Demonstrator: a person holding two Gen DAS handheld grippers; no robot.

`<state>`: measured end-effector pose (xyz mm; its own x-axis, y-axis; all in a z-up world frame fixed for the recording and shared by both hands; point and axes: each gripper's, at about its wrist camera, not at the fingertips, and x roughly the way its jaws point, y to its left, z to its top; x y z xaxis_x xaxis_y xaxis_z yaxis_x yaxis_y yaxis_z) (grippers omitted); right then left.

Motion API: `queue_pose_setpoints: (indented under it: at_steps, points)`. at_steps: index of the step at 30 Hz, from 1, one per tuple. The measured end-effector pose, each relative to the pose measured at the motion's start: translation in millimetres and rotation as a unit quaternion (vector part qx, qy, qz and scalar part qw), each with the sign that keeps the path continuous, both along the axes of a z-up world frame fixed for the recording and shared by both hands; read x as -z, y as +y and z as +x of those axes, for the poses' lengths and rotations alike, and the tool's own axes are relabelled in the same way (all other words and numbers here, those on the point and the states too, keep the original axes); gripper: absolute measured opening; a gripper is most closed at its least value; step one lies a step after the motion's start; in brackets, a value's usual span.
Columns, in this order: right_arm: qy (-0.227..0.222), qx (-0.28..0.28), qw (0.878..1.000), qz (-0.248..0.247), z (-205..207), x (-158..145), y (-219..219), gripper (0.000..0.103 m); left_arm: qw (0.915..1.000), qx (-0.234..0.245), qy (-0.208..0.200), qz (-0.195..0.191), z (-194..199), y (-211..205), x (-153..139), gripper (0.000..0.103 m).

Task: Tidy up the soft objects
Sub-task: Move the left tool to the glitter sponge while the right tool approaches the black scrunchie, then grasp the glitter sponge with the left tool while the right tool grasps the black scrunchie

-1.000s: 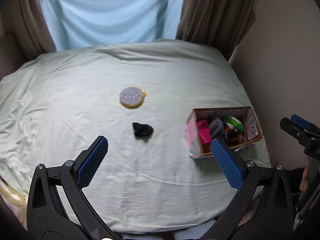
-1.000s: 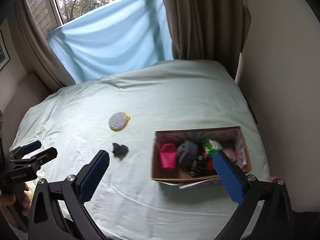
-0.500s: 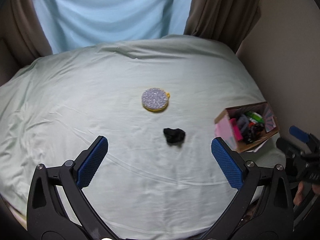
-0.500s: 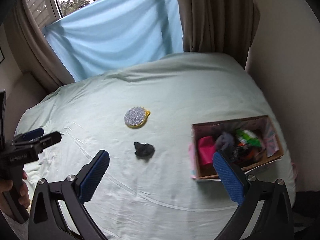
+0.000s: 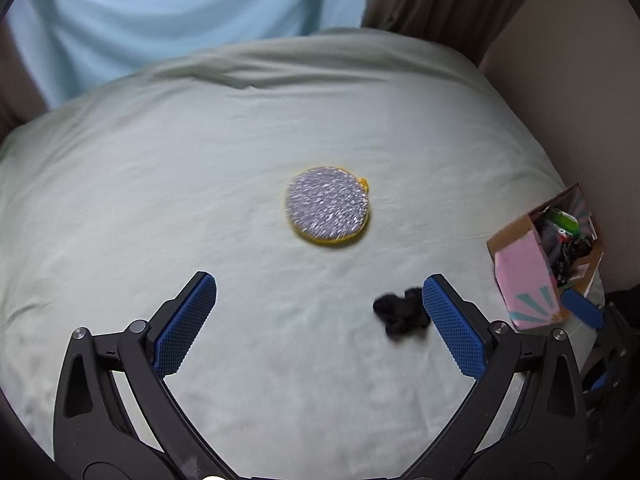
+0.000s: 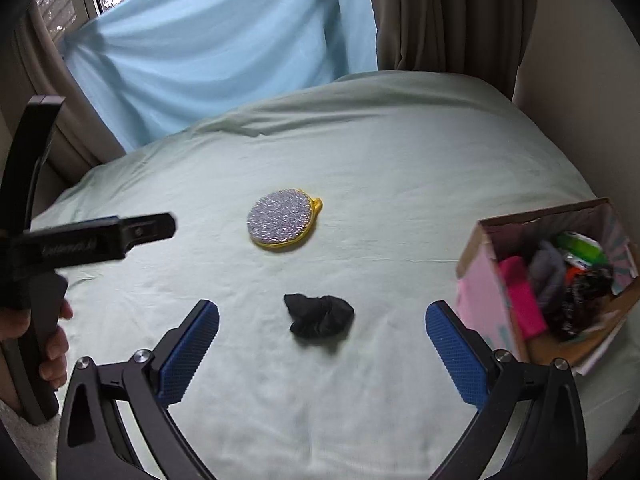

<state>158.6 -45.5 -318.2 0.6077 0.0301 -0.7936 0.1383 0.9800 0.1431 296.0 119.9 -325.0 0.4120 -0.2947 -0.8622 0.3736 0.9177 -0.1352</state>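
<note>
A round silver scrub pad with a yellow rim [image 5: 327, 211] lies mid-bed; it also shows in the right wrist view [image 6: 282, 220]. A black scrunchie [image 5: 401, 314] lies nearer, beside my left gripper's right finger; in the right wrist view the scrunchie [image 6: 319, 317] sits between and just ahead of my right gripper's fingers. My left gripper [image 5: 319, 322] is open and empty, the pad ahead of it. My right gripper [image 6: 322, 346] is open and empty. A pink cardboard box [image 6: 484, 292] at the right holds several soft items.
The bed is covered by a pale green sheet [image 6: 400, 168]. A blue curtain [image 6: 224, 48] and brown drapes [image 6: 448, 12] hang behind. A wall runs along the right side by the box [image 5: 524, 280]. The left gripper [image 6: 92, 240] shows at the left of the right wrist view.
Both grippers have moved left and forward over the bed. The pad and scrunchie are now closer and more centred; the box has slid toward the right edge of both views.
</note>
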Motion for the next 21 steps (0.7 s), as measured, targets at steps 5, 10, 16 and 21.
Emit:
queue_pose_setpoints:
  at_steps: [5,10,16,21]
  points:
    - [0.004,0.003,1.0,-0.014,23.6,52.0,5.3,0.103,0.9992,0.036,-0.008,0.014,41.9,-20.3,56.3,0.103]
    - [0.013,0.01,1.0,-0.015,40.0,96.3,4.3,0.103,0.998,0.056,-0.01,0.027,67.1,-37.8,102.1,0.103]
    - [0.014,-0.006,1.0,-0.02,53.3,122.7,8.5,0.099,0.9968,0.071,-0.028,0.025,90.1,-60.9,135.9,0.103]
    - [0.019,-0.026,0.999,-0.03,63.2,136.9,18.8,0.088,0.9944,0.091,-0.032,0.041,107.4,-83.5,156.8,0.103]
